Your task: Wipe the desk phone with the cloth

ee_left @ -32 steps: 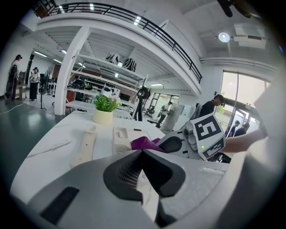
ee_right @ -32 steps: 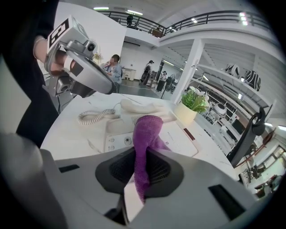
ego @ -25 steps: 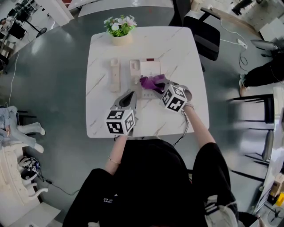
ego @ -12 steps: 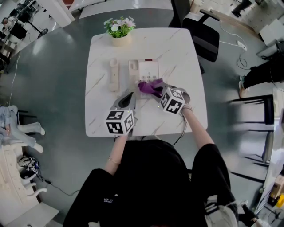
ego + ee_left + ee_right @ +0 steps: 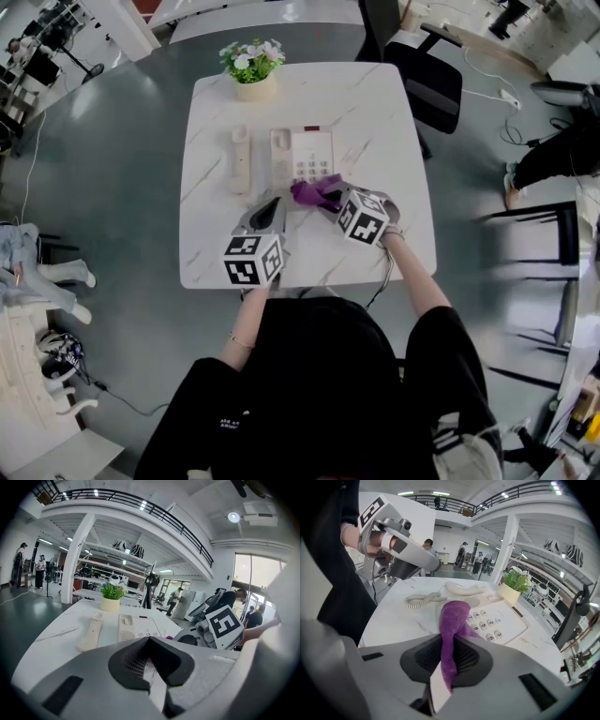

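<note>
A cream desk phone (image 5: 302, 153) lies on the white marble table (image 5: 394, 122). Its handset (image 5: 241, 157) lies off the base to the left, and the coiled cord (image 5: 419, 601) runs between them. My right gripper (image 5: 333, 199) is shut on a purple cloth (image 5: 312, 192), which hangs at the phone's near edge, just below the keypad (image 5: 490, 620). In the right gripper view the cloth (image 5: 453, 620) drapes forward from the jaws. My left gripper (image 5: 273, 203) hovers shut just left of the cloth, near the phone's near-left corner, with nothing in it.
A potted plant (image 5: 251, 64) stands at the table's far edge behind the handset. A black office chair (image 5: 427, 70) sits off the far right corner. People stand in the background hall, seen in both gripper views.
My right gripper has drawn the purple cloth from over the keypad back to the phone's near edge. The left gripper has stayed where it was.
</note>
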The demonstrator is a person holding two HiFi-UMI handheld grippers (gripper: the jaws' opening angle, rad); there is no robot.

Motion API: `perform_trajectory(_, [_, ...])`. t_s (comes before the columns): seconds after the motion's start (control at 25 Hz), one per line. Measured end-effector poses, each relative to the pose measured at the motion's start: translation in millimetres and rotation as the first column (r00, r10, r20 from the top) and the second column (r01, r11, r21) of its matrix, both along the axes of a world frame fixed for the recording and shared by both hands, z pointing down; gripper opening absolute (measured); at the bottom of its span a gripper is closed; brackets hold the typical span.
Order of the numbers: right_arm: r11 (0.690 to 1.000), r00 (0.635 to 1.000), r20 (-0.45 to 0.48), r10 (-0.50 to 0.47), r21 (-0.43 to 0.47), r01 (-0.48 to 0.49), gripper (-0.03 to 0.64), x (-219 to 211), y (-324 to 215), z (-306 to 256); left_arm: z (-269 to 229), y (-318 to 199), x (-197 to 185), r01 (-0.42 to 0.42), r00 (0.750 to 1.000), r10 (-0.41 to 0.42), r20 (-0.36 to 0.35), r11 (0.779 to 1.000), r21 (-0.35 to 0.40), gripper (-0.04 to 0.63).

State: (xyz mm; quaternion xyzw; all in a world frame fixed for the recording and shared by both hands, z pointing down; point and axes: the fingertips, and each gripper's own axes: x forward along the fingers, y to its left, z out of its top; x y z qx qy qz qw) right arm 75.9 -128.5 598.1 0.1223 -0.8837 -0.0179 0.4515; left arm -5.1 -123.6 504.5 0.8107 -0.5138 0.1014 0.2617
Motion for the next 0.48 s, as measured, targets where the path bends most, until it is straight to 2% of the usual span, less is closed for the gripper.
perform_trajectory(0.16, [0.997, 0.998, 0.045, 0.041, -0.063, -0.038, 0.037, 1.9, 3.2, 0.7, -1.8, -0.1, 0.7, 0.003, 1.000, -0.003, 0.000, 1.000, 0.004, -0.003])
perform_trajectory(0.48, [0.990, 0.996, 0.079, 0.048, -0.137, -0.037, 0.038, 2.5, 13.7, -2.1, -8.5, -3.4, -2.1, 0.015, 1.000, -0.014, -0.003, 1.000, 0.019, -0.003])
